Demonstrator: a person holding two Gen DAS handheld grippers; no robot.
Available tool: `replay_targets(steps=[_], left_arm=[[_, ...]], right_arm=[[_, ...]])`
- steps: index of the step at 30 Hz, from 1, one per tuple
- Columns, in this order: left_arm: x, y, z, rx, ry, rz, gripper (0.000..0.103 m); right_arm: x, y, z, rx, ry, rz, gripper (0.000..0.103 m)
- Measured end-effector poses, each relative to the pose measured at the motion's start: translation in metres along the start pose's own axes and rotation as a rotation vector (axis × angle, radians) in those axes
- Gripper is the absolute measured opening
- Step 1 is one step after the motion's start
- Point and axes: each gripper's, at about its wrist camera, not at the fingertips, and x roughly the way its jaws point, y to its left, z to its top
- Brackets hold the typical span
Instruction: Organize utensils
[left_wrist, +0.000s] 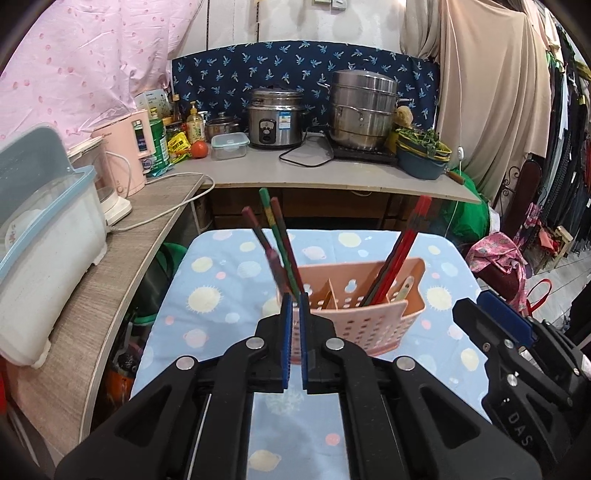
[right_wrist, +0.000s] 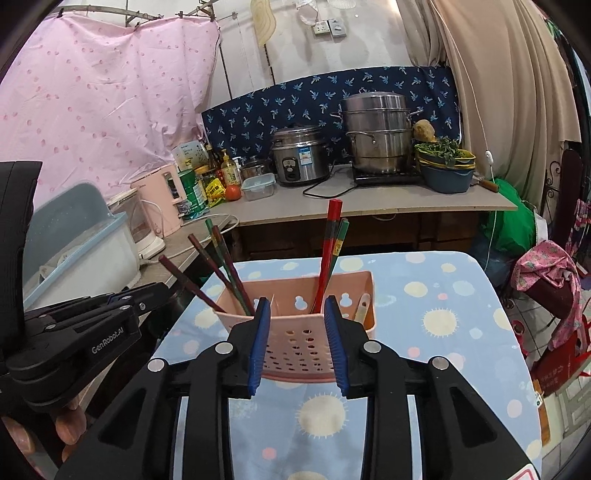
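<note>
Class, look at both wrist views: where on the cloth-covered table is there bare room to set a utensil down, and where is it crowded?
Free: the tablecloth right of the pink basket, up to the edge, and beyond the basket. Crowded: the near side, where the right gripper and left gripper hover.

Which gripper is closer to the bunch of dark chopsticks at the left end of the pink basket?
Left. The left gripper sits just in front of those dark chopsticks' lower ends. The right gripper faces the middle of the pink basket, farther along toward the red chopsticks.
</note>
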Motion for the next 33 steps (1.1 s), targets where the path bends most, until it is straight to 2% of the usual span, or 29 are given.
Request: replay_targets(steps=[3, 8, 11, 19, 22, 24, 30, 33], left_arm=[[-0.004, 0.001, -0.011, 0.002, 0.009, 0.018, 0.014], [-0.01, -0.001, -0.028, 0.008, 0.021, 0.035, 0.015], [-0.014, -0.002, -0.036, 0.006, 0.028, 0.041, 0.019], [-0.016, -0.002, -0.056, 0.01, 0.051, 0.057, 0.035], [-0.015, -0.003, -0.064, 0.013, 0.058, 0.065, 0.038], [-0.015, -0.003, -0.067, 0.013, 0.062, 0.07, 0.045], [-0.014, -0.004, -0.074, 0.026, 0.067, 0.088, 0.05], [-0.014, -0.004, -0.077, 0.03, 0.067, 0.095, 0.056]], right_arm=[[-0.008, 0.002, -0.009, -0.003, 0.006, -0.005, 0.034], [-0.017, 0.005, -0.022, -0.008, 0.027, -0.018, 0.035], [-0.02, 0.005, -0.03, -0.01, 0.037, -0.027, 0.036], [-0.026, 0.008, -0.05, -0.037, 0.058, -0.053, 0.057], [-0.026, 0.007, -0.055, -0.046, 0.068, -0.065, 0.059], [-0.026, 0.006, -0.057, -0.043, 0.076, -0.069, 0.059], [-0.026, 0.004, -0.062, -0.033, 0.098, -0.065, 0.063], [-0.027, 0.005, -0.064, -0.04, 0.1, -0.077, 0.07]])
